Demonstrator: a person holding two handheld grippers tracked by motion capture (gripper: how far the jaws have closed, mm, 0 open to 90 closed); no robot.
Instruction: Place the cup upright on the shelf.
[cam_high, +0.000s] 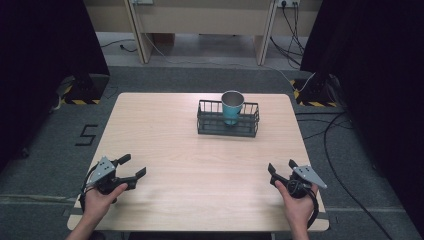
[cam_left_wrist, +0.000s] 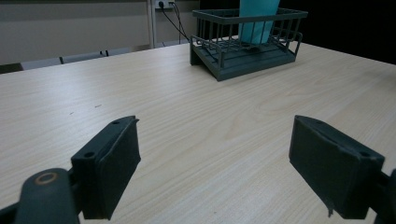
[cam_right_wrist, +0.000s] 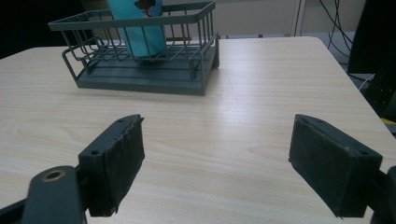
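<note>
Your left gripper (cam_high: 131, 166) and right gripper (cam_high: 281, 167) hover with jaws spread wide, holding nothing, above the pale woodgrain table (cam_high: 165, 135); the smooth teal cup (cam_high: 232, 106) stands upright in the dark wire basket (cam_high: 228, 125) well beyond.

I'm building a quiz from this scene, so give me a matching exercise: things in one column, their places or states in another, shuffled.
Things:
1. teal cup
2. wire basket
3. left gripper
4. right gripper

Places or states:
A. open, near right part of the table
B. stands upright in the basket
C. open, near left part of the table
D. far middle of the table

Pairs: 1-B, 2-D, 3-C, 4-A
</note>
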